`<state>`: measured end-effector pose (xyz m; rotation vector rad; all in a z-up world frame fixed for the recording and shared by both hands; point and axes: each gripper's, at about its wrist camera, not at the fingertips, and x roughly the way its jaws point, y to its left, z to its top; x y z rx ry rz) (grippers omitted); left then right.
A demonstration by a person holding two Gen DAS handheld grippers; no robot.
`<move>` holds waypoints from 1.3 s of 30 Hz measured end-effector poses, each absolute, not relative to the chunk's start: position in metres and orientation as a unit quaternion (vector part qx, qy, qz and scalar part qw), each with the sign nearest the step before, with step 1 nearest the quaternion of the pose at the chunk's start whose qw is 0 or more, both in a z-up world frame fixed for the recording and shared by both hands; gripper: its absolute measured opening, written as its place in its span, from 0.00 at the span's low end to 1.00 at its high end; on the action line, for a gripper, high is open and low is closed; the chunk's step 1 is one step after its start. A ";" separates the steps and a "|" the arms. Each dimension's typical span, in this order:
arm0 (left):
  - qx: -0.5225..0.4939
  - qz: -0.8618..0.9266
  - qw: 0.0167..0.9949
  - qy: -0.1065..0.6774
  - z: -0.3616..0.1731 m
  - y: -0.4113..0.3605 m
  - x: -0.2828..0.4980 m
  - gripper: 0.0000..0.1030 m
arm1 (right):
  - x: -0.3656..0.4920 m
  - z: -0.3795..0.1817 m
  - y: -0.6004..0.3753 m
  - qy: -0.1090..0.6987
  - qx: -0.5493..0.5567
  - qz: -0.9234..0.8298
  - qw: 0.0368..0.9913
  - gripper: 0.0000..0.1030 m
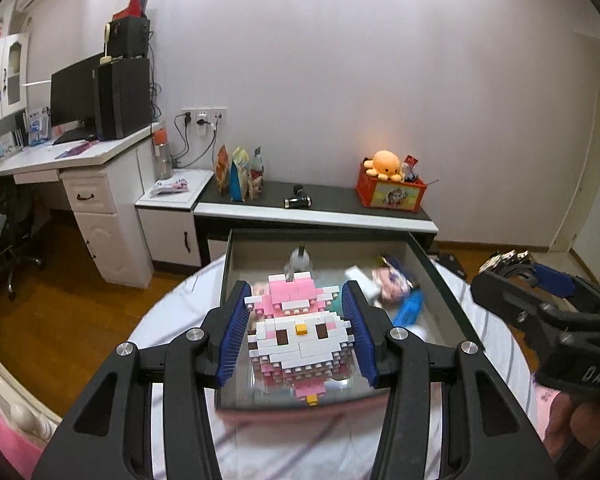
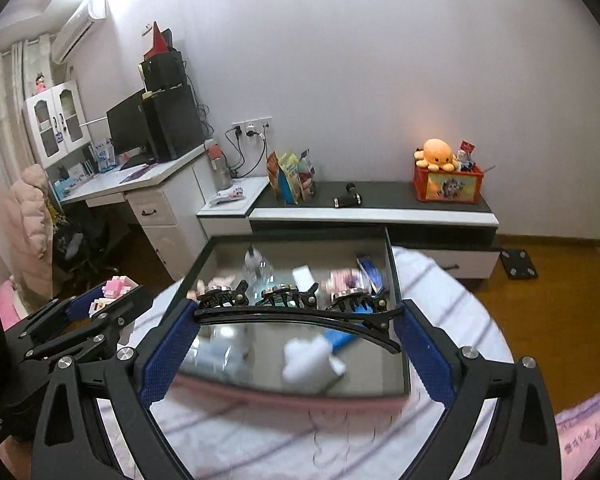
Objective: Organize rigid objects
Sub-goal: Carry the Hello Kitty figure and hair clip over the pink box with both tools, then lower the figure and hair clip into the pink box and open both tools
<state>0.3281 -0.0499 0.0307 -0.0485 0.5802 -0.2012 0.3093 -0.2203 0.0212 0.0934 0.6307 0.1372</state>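
Left wrist view: left claw [image 1: 300, 334] clamps a pink-and-white brick-built figure [image 1: 300, 332] above the open drawer [image 1: 440, 276]; right claw [image 1: 512, 276] at 3 o'clock.

Right wrist view: right claw [image 2: 296, 344] grips a black hair clip [image 2: 300, 312] endwise over the drawer [image 2: 396, 280]; left claw [image 2: 96, 304] at 9 o'clock.

Right gripper [image 2: 296, 344] holds a long black hair clip [image 2: 300, 314] crosswise, both blue pads [image 2: 424, 354] pressing its ends. Three small decorated claw clips ride along its upper edge.

Below it, an open dark-framed drawer [image 2: 398, 312] rests on striped bedding [image 2: 452, 312]; contents blurred, among them a white lump and something blue.

Left gripper [image 2: 100, 306], at lower left, is closed on a pink-and-white brick figure [image 2: 114, 290].

Far side: low cabinet [image 2: 372, 214] with orange crate [image 2: 448, 186] holding an orange plush octopus [image 2: 438, 154].
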 end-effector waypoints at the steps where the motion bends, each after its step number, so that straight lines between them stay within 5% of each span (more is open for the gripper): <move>1: -0.023 -0.098 0.953 0.284 0.032 -0.051 0.335 0.47 | 0.316 0.020 -0.219 0.312 0.043 0.066 0.947 0.95; 24: 0.007 -0.083 0.928 0.362 -0.031 -0.074 0.426 0.49 | 0.397 -0.051 -0.233 0.388 0.057 0.054 0.918 0.96; 31: 0.003 -0.057 0.935 0.351 -0.024 -0.062 0.416 0.84 | 0.400 -0.060 -0.238 0.406 0.072 0.062 0.909 1.00; 39: -0.007 -0.038 0.945 0.326 -0.008 -0.044 0.386 1.00 | 0.386 -0.057 -0.241 0.407 0.108 0.075 0.904 1.00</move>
